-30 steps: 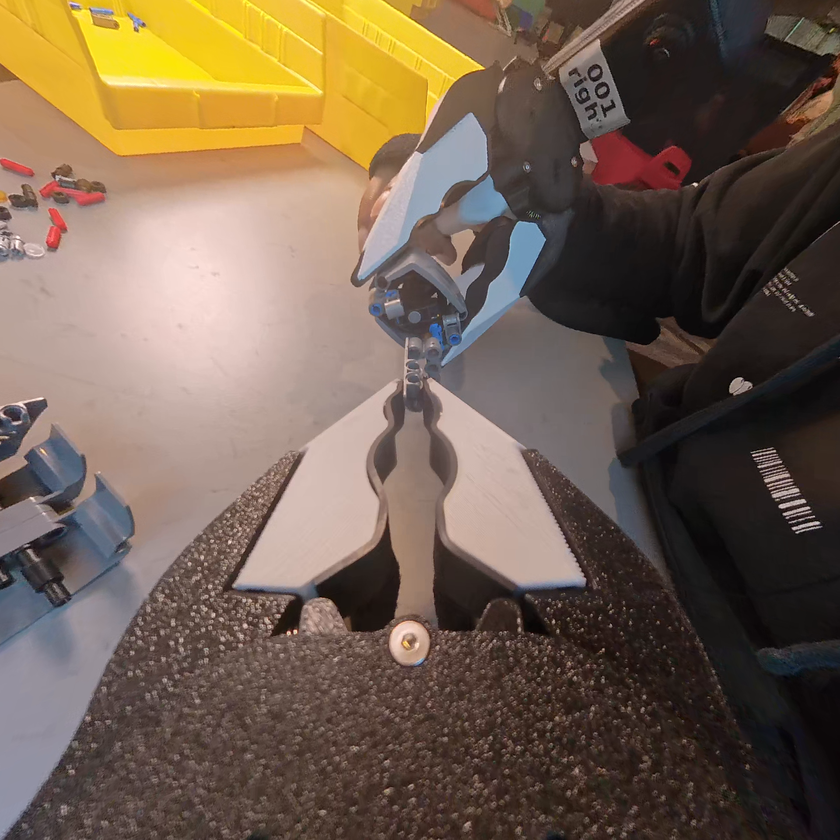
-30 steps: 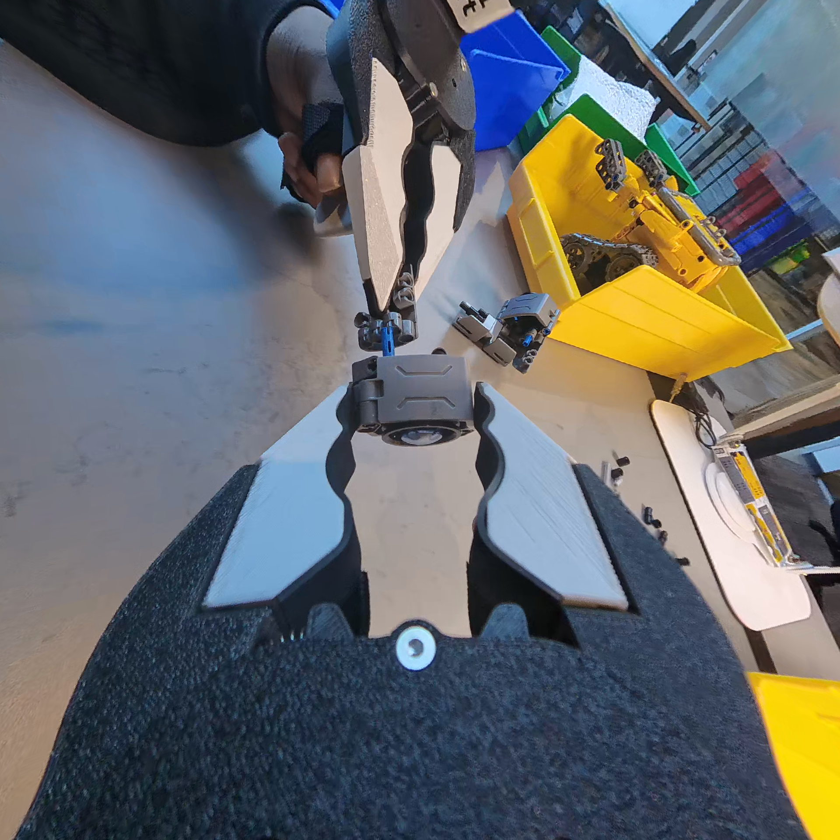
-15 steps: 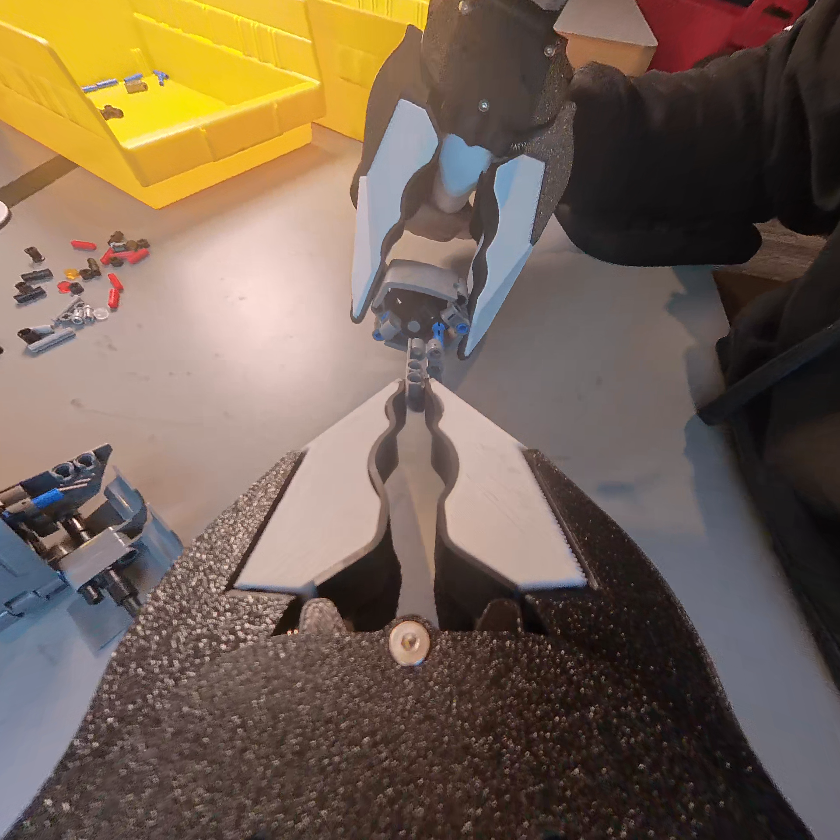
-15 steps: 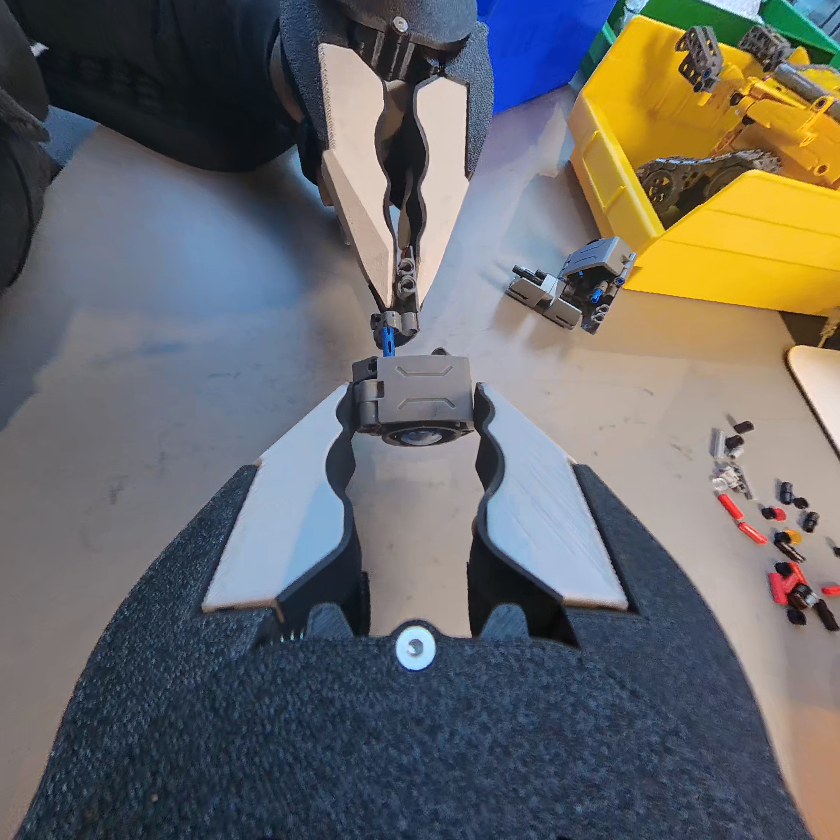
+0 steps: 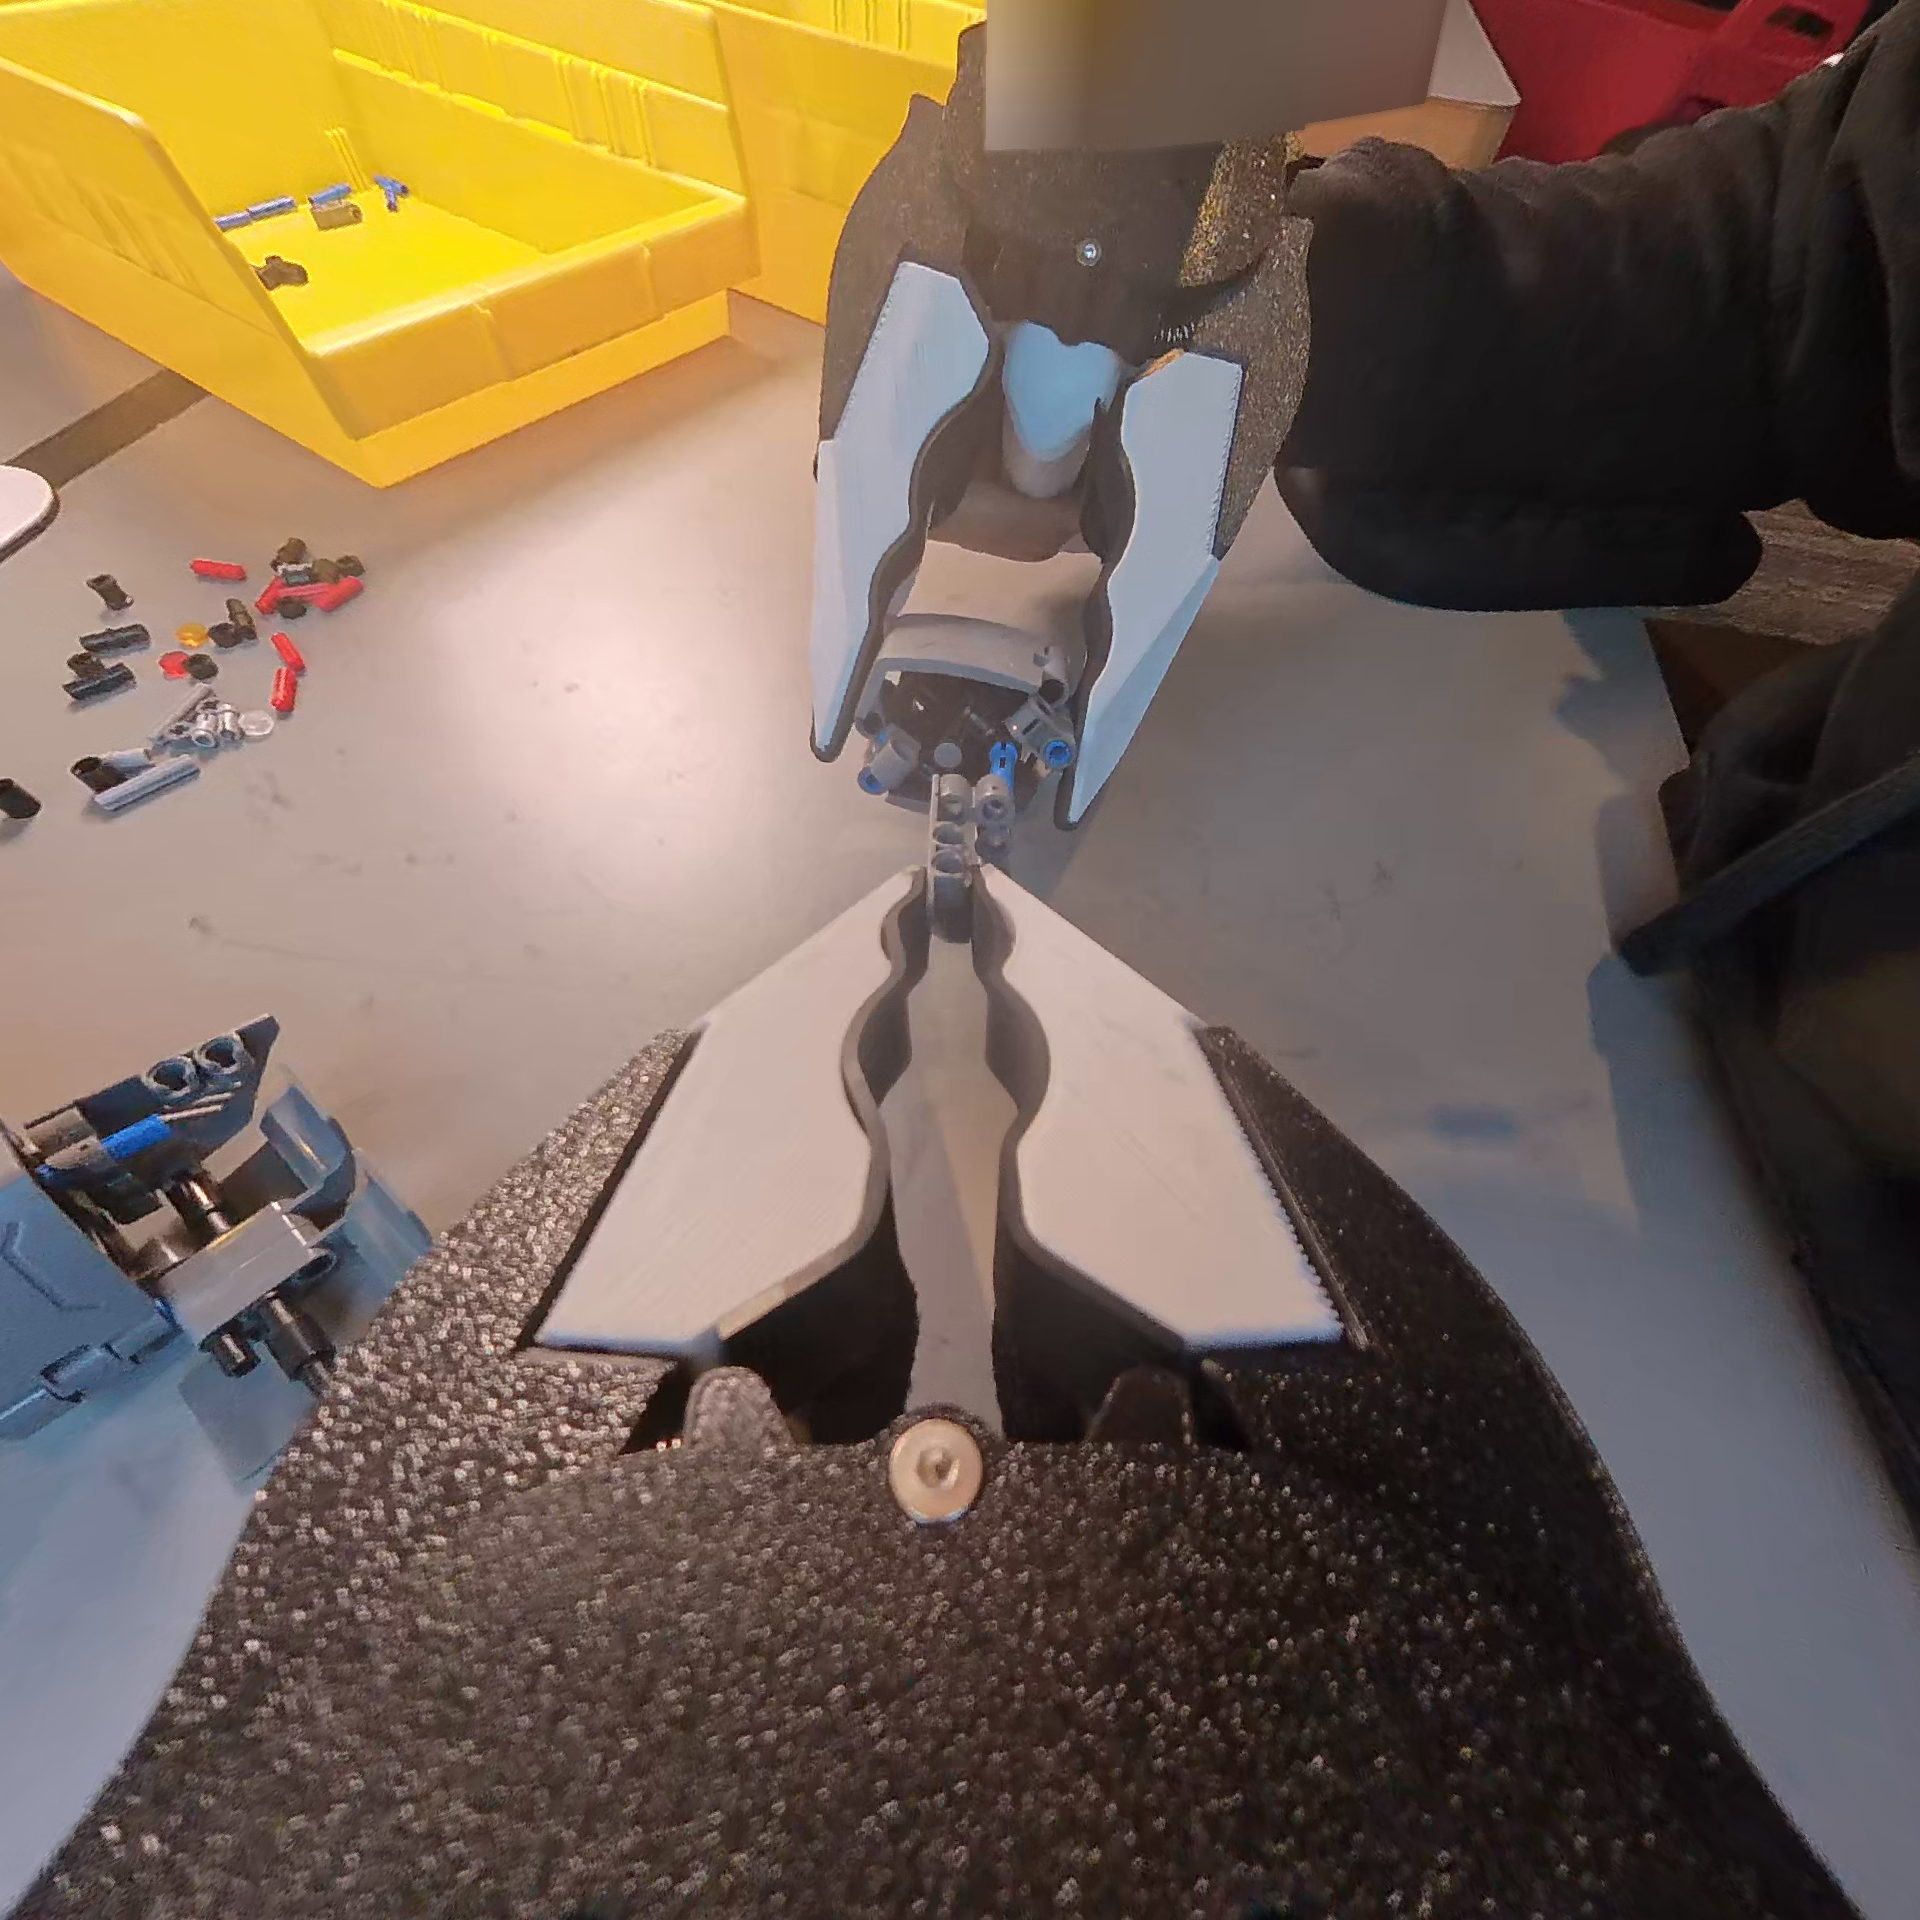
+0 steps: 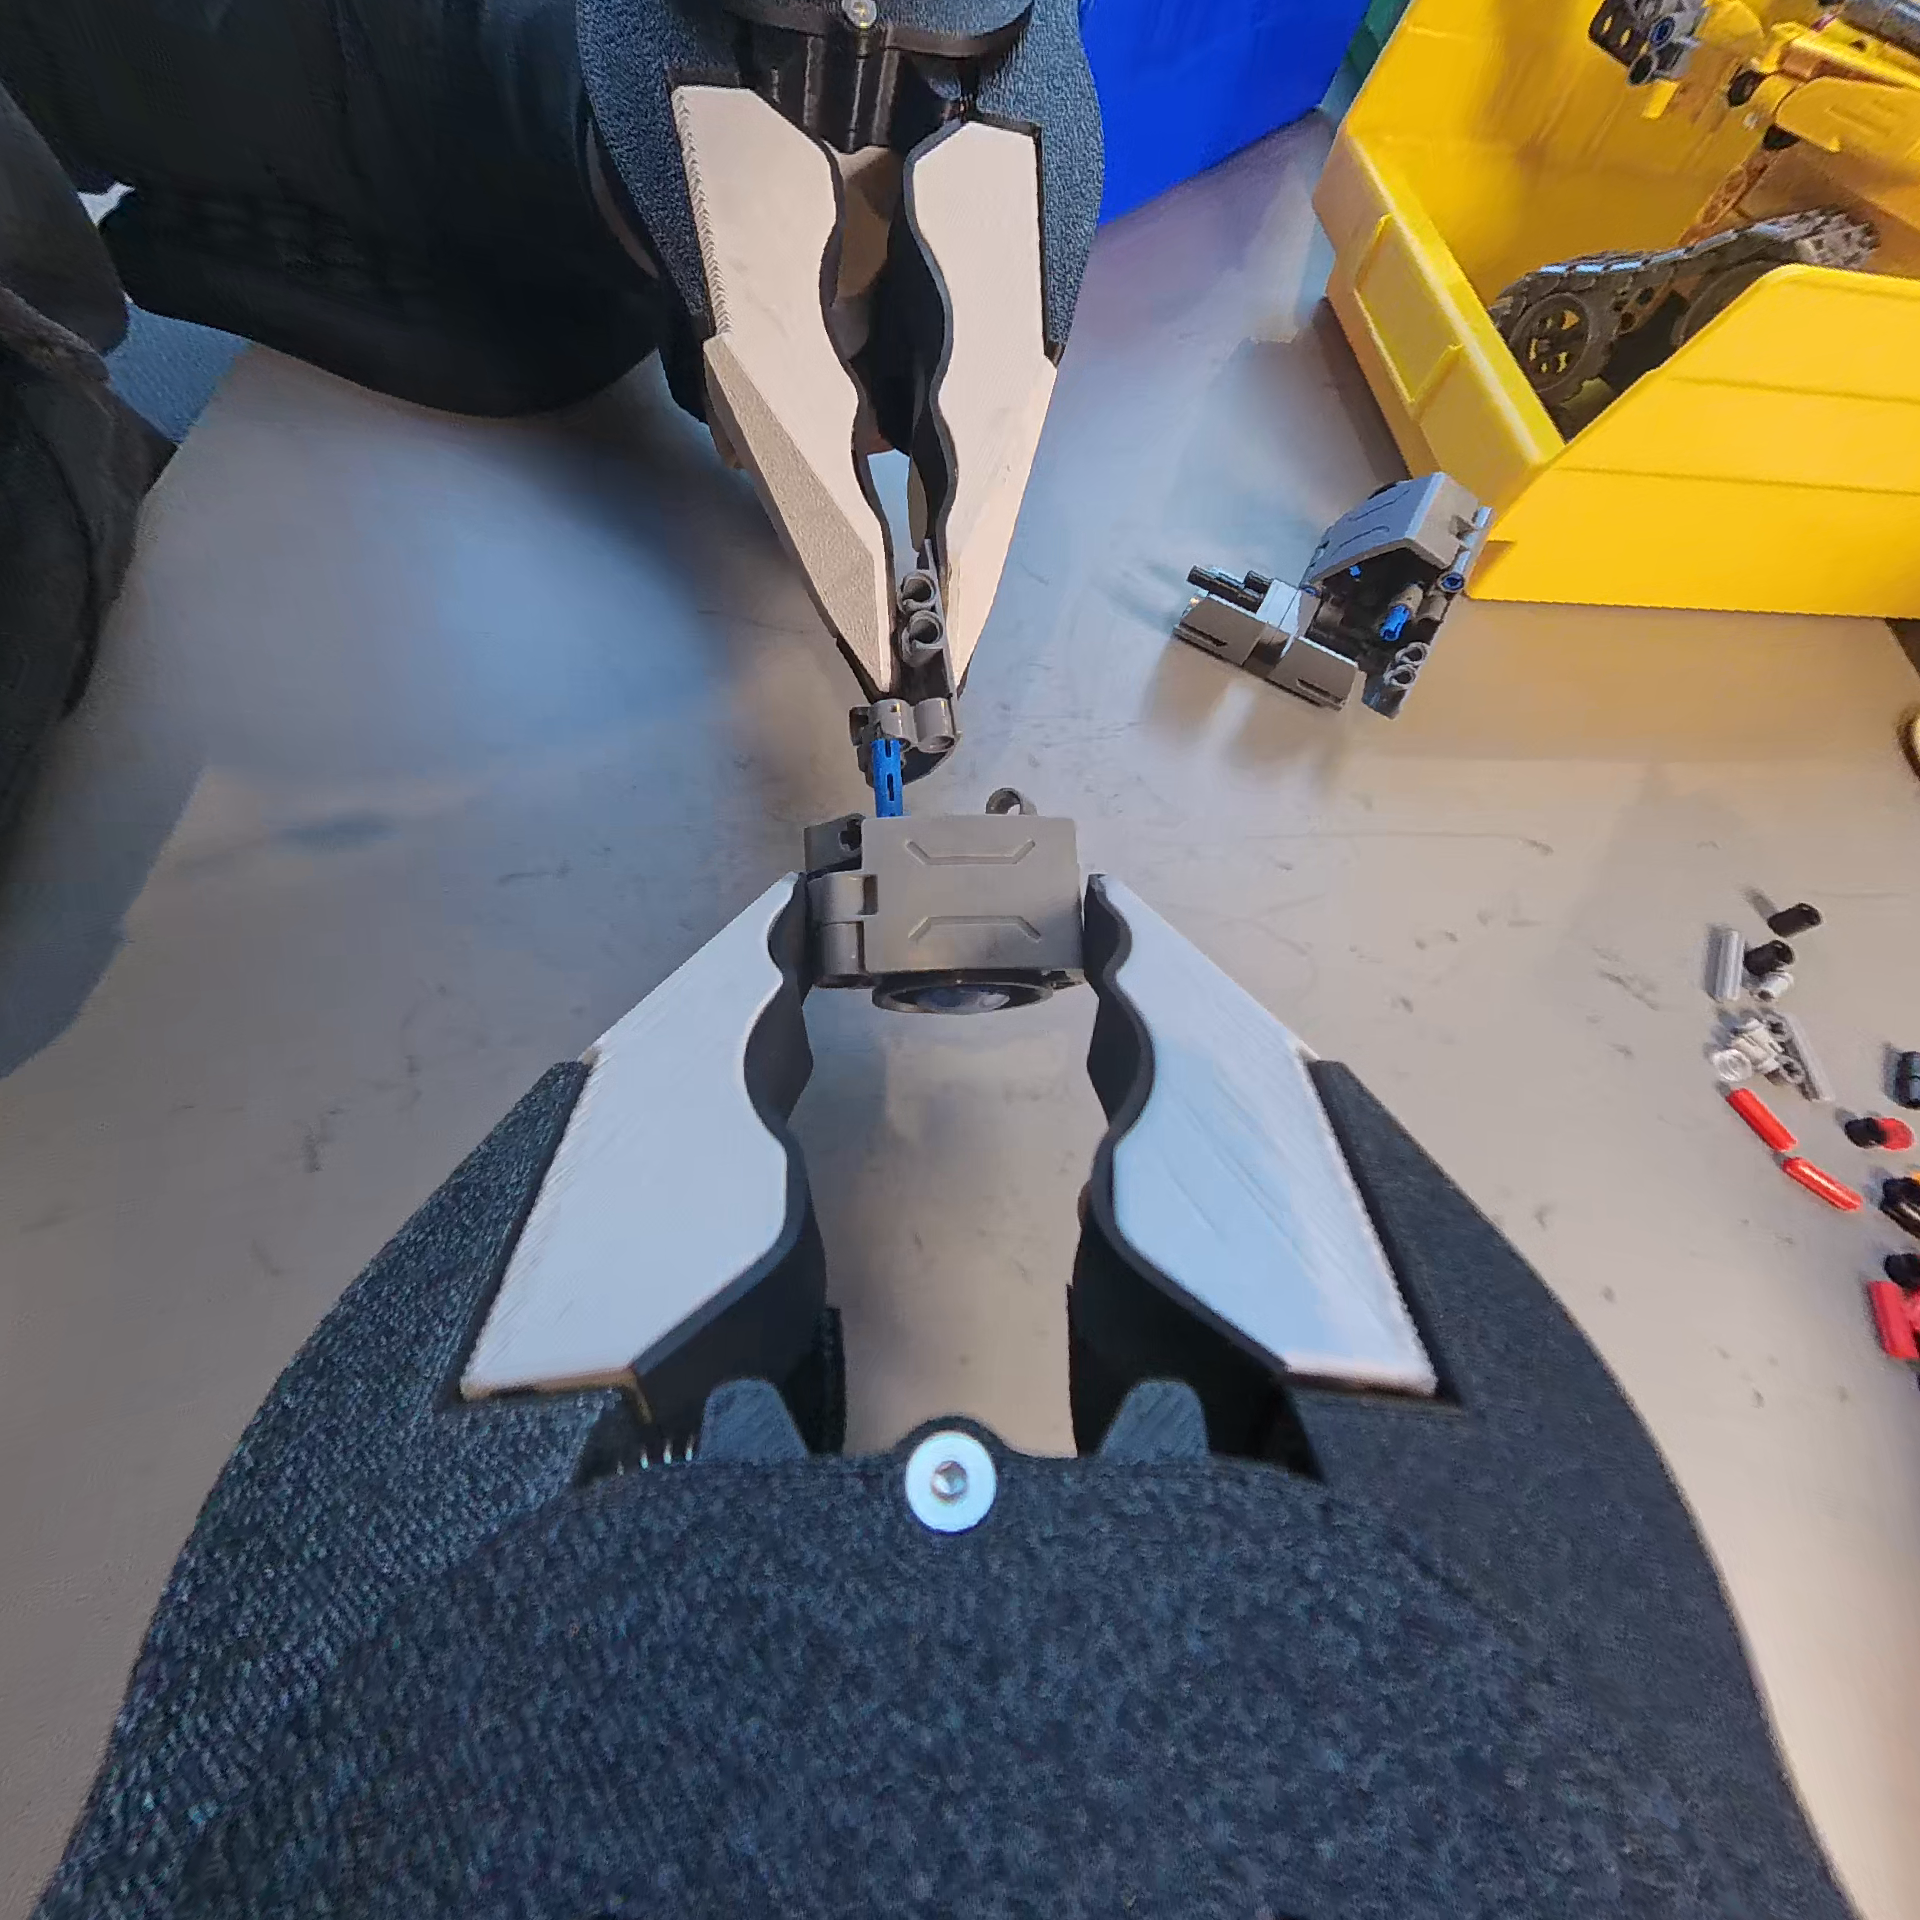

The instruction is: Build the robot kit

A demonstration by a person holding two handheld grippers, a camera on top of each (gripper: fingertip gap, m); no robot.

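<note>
Left tongs [image 5: 948, 883] clenched on a thin grey beam [image 5: 948, 847] with a blue pin [image 6: 886, 779] at its far end. Right tongs [image 6: 943, 914] grasping a grey block [image 6: 951, 904] by its sides, above the counter [image 5: 520, 831]. Pin tip just beside the block's edge; contact cannot be told. Second grey assembly [image 6: 1330, 603] lies beside a yellow bin [image 6: 1714, 447]. Loose small parts [image 5: 187, 665] scattered nearby.

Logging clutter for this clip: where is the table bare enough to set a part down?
Bare table lies left of the left gripper, toward the black sleeve. It is crowded between the loose small parts, grey assembly and yellow bin.
</note>
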